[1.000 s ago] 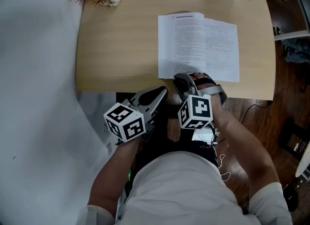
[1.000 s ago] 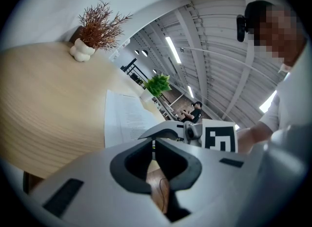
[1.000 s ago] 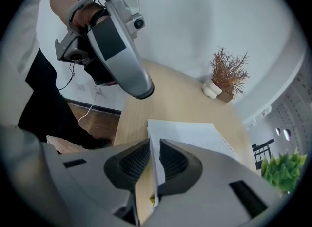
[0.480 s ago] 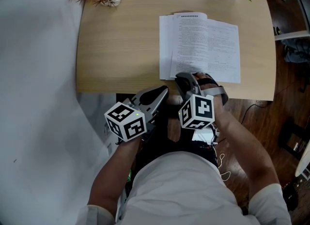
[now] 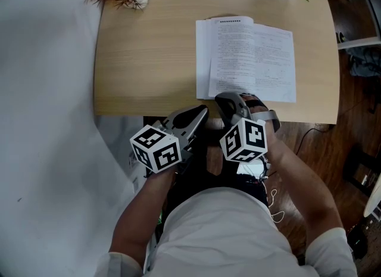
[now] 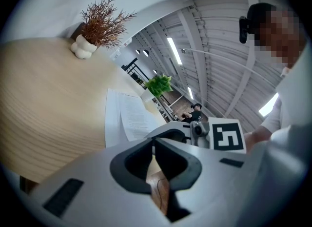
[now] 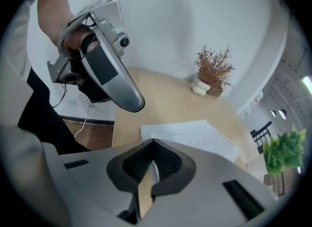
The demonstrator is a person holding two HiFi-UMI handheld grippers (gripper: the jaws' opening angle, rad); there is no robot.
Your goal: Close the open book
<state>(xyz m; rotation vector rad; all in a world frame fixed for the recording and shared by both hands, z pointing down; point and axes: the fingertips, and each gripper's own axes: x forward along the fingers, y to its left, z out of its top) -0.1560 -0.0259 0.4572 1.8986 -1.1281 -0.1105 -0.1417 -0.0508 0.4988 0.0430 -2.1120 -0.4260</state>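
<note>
Pinching a thin white sliver, seemingly the near edge of a left-hand page (image 5: 229,49), the right tongs (image 5: 228,98) stood clamped at the open book (image 5: 274,61), which lay on the desk (image 5: 149,61) near its front edge. The left tongs (image 5: 198,115) hung pressed together and empty beside them. Next, that leaf wanted swinging over the spine. The head view hid the pinch; leaf or cover, I could not tell.

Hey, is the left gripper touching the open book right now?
Apart. The head view shows the left gripper at the table's near edge, with bare wood between its tip and the book.
</note>
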